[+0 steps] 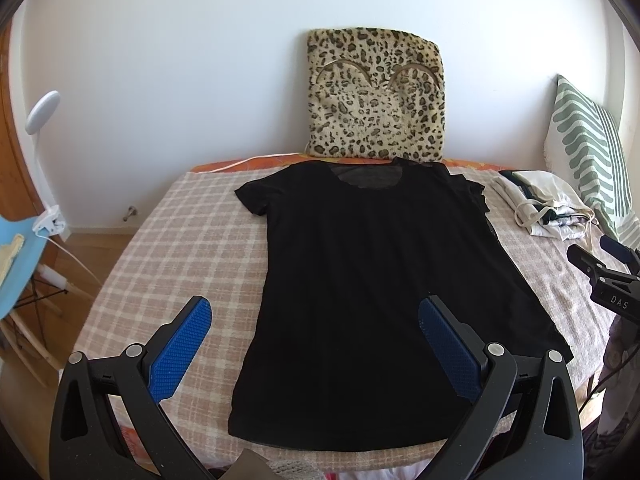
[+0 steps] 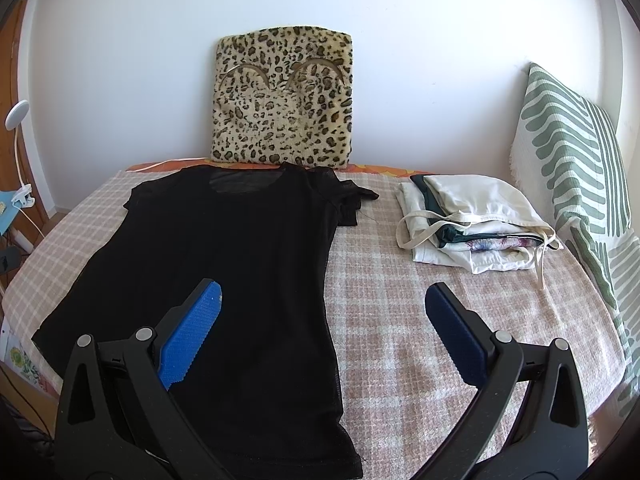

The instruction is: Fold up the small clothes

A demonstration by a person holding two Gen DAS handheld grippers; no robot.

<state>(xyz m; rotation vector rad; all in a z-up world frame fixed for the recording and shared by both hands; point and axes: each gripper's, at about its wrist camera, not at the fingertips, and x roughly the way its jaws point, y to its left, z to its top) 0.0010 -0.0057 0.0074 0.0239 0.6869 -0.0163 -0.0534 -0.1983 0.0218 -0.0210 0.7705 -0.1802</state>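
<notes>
A black short-sleeved T-shirt (image 1: 360, 272) lies spread flat on the checked blanket, neck toward the wall, hem toward me; it also fills the left half of the right wrist view (image 2: 224, 264). My left gripper (image 1: 316, 312) hovers open over the shirt's lower left side, one blue pad above the blanket, the other above the cloth. My right gripper (image 2: 324, 300) is open above the shirt's right edge, holding nothing. From the left wrist view, the right gripper (image 1: 608, 276) shows at the far right.
A stack of folded light clothes (image 2: 472, 228) sits at the back right of the checked blanket (image 2: 420, 320). A leopard-print cushion (image 2: 284, 100) leans on the wall; a green-striped pillow (image 2: 576, 168) stands at the right. A white lamp (image 1: 42, 112) and blue chair (image 1: 16, 264) are left.
</notes>
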